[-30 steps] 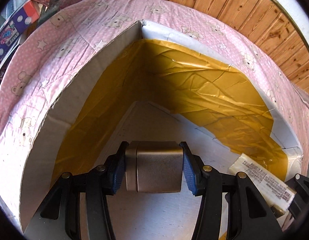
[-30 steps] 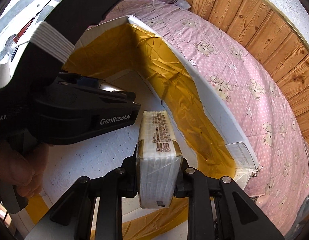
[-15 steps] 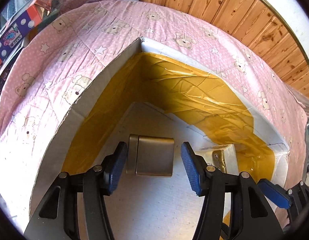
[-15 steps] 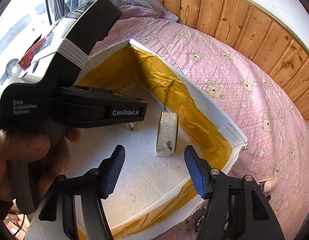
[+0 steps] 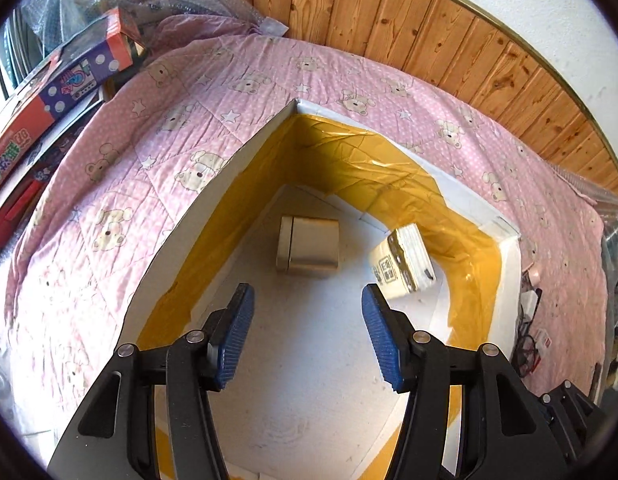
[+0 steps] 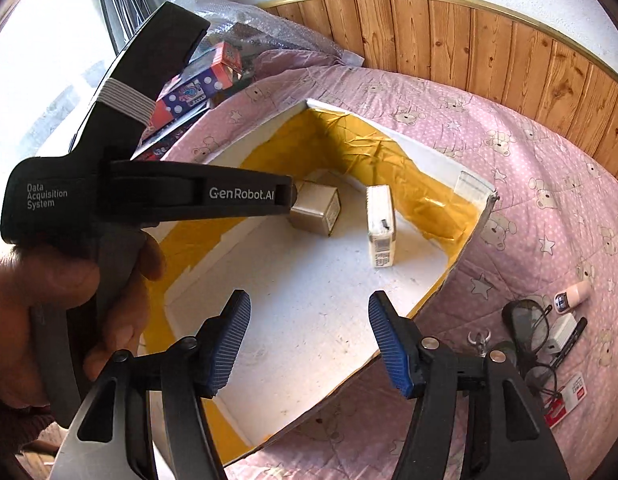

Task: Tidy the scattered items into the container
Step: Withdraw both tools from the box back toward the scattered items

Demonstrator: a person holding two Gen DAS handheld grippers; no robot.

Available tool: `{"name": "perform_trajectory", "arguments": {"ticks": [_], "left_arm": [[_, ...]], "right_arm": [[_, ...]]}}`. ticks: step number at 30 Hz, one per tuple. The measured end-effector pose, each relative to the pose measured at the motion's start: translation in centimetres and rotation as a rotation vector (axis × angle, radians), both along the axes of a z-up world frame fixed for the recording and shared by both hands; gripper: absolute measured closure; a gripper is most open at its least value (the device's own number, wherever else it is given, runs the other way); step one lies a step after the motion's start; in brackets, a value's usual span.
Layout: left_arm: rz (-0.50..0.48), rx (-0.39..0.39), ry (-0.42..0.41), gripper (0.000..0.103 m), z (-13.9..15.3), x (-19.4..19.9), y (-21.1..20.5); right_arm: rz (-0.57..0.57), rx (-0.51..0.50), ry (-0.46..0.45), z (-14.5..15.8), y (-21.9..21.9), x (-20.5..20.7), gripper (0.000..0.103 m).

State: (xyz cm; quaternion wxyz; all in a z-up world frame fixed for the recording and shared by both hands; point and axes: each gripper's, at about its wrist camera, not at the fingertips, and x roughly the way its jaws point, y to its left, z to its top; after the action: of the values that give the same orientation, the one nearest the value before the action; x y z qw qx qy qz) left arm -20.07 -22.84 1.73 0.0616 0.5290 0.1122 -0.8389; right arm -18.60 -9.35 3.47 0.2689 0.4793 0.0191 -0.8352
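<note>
Both the left gripper (image 5: pixel 307 330) and right gripper (image 6: pixel 309 334) are held wide open, empty; remaining clutter (image 6: pixel 549 336) lies nearest the right, outside the box (image 6: pixel 475 220).

Light: bright daylight, blown-out window (image 6: pixel 49 60) upper left | Shadows: soft | Focus: sharp | Edges: fisheye-bent, black vignette
</note>
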Motion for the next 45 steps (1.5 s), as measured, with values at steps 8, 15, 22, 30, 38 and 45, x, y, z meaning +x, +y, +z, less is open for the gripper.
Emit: {"name": "perform_trajectory", "arguments": {"ticks": [8, 15, 22, 30, 38, 45], "left_arm": [[0.018, -0.035, 0.094, 0.044, 2.7, 8.3, 1.6], [0.01, -0.102, 0.176, 0.044, 4.3, 15.0, 4.9], [0.003, -0.111, 0.229, 0.044, 4.6, 20.3, 8.6], [-0.059, -0.079, 0.244, 0.044, 4.5, 22.5, 13.7], [-0.192, -0.033, 0.185, 0.044, 1.9, 20.3, 20.3], [-0.267, 0.0, 0.139, 0.044, -0.6, 16.4, 24.0]], "right_arm": [[-0.032, -0.143, 0.094, 2.1, 1.9, 7.2, 0.04], [-0.044, -0.206, 0.164, 2.2, 5.3, 12.3, 0.04], [-0.062, -0.251, 0.195, 1.9, 9.3, 16.3, 0.04], [-0.123, -0.227, 0.22, 1.4, 14.4, 18.8, 0.04], [-0.273, -0.224, 0.173, -0.9, 20.8, 18.6, 0.05], [-0.379, -0.222, 0.104, -3.6, 24.7, 15.9, 0.056]]}}
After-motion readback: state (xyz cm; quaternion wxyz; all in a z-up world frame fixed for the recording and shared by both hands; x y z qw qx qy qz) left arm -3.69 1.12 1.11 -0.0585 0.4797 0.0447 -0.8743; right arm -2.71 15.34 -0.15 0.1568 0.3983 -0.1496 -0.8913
